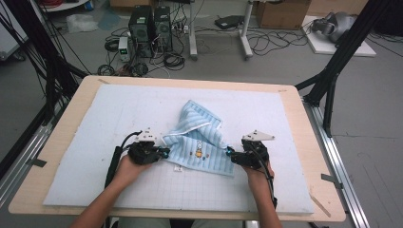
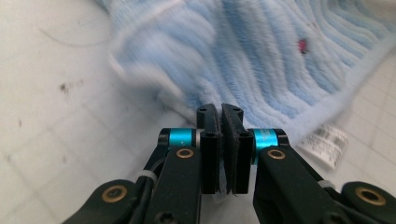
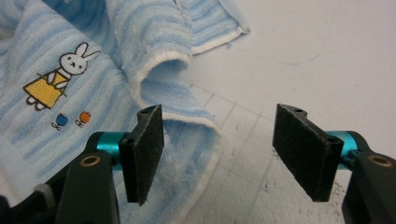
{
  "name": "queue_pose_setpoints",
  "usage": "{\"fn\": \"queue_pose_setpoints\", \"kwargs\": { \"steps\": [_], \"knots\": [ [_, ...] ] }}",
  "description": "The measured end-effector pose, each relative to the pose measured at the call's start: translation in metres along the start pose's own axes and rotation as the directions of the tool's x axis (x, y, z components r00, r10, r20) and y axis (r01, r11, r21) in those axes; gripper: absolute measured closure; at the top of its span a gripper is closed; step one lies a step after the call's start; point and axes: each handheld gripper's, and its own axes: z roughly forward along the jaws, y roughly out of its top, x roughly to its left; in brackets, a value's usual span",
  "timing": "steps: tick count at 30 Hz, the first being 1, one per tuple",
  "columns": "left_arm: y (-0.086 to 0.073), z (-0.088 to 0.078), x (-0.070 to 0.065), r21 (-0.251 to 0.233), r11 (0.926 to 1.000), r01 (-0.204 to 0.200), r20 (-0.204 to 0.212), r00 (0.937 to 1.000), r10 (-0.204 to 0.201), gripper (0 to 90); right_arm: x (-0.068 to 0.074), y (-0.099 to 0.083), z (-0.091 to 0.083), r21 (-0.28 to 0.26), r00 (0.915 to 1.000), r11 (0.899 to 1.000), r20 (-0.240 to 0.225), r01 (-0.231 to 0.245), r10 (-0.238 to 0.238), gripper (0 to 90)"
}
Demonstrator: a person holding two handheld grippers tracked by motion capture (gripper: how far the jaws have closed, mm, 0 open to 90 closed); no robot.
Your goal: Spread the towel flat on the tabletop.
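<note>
A blue striped towel (image 1: pixel 198 137) lies crumpled near the middle of the white mat (image 1: pixel 119 114), part of it folded up into a peak toward the far side, its near part spread flat with a small rabbit picture (image 3: pixel 58 77) on it. The left gripper (image 1: pixel 164 152) sits at the towel's left edge; in the left gripper view its jaws are pressed together, and whether any cloth is caught between the pads cannot be told (the towel hem lies right behind the tips). A white label (image 2: pixel 324 142) sticks out by that hem. The right gripper (image 1: pixel 229 153) is at the towel's right corner, jaws wide apart, holding nothing, with the corner's hem lying between and under them
</note>
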Motion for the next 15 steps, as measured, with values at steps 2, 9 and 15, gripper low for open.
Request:
{"fn": "queue_pose_setpoints", "kwargs": {
  "steps": [2, 9, 15],
  "knots": [
    [-0.005, -0.006, -0.001, -0.003, 1.0000, 0.003, 0.011, 0.9999, -0.003, 85.4, 0.001, 0.000, 0.000, 0.005, 1.0000, 1.000, 0.001, -0.003, 0.003, 33.2],
    [-0.021, -0.028, -0.005, 0.009, 0.9999, 0.013, 0.030, 0.9995, -0.013, 85.4, 0.002, 0.000, 0.001, 0.007, 1.0000, 1.000, -0.004, 0.005, -0.005, 33.4],
    [-0.035, -0.044, -0.016, 0.029, 0.9996, 0.001, 0.056, 0.9984, -0.002, 85.4, 0.001, 0.000, 0.002, 0.011, 1.0000, 1.000, -0.004, 0.001, -0.001, 33.4]
  ]
}}
